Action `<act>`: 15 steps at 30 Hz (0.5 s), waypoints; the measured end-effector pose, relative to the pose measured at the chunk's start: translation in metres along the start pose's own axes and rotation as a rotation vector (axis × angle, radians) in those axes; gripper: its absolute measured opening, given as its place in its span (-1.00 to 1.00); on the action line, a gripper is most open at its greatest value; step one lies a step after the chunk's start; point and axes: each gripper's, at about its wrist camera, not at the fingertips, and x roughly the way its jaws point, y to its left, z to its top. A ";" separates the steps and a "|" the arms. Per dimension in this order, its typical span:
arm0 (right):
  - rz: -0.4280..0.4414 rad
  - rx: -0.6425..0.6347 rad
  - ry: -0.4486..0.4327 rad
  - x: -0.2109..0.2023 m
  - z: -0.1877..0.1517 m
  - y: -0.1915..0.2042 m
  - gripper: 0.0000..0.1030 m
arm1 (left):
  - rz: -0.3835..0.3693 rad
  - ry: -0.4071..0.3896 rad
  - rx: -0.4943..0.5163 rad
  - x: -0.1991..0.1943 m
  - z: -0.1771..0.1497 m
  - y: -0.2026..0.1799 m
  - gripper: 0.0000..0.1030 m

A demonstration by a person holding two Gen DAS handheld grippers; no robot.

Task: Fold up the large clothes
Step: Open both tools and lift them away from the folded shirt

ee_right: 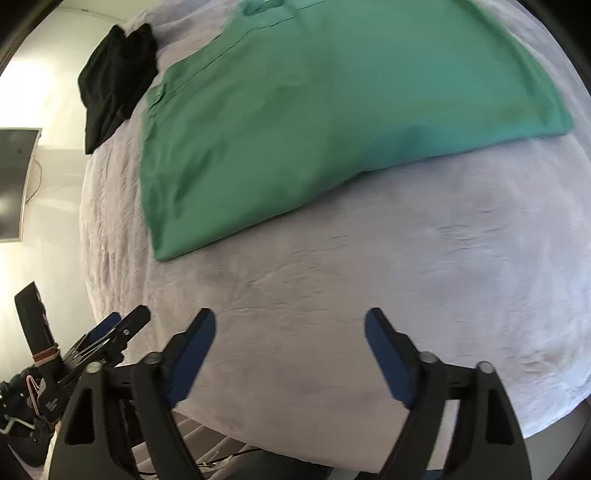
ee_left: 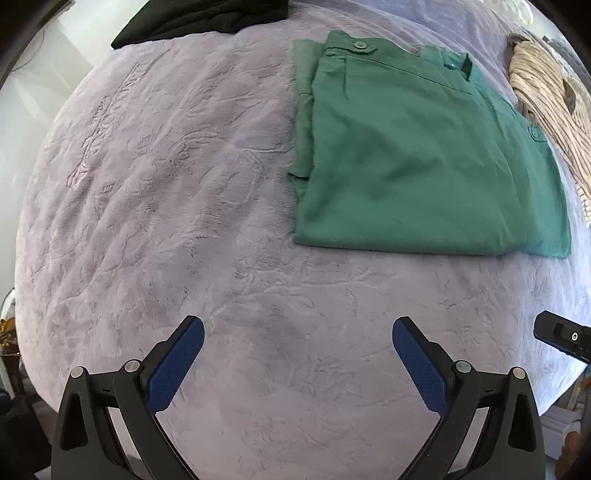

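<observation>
Both claws, left [ee_left: 298, 334] and right [ee_right: 290, 326], gape empty; blurred green garment [ee_right: 332, 110] cut off above.

A pale lilac plush blanket [ee_left: 155, 206] with an embossed pattern covered the bed. At its far edge lay a bundle of black cloth [ee_left: 199, 18], crumpled and hanging partly over the side. On the opposite side, near the far corner, a beige knitted piece [ee_left: 546, 96] rested on the blanket. Off the bed, against a white wall, a dark screen [ee_right: 14, 181] stood with a thin cable trailing beside it.
</observation>
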 end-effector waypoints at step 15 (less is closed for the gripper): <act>0.112 0.129 0.042 0.040 -0.018 0.034 1.00 | -0.075 -0.001 0.021 0.019 0.010 0.030 0.98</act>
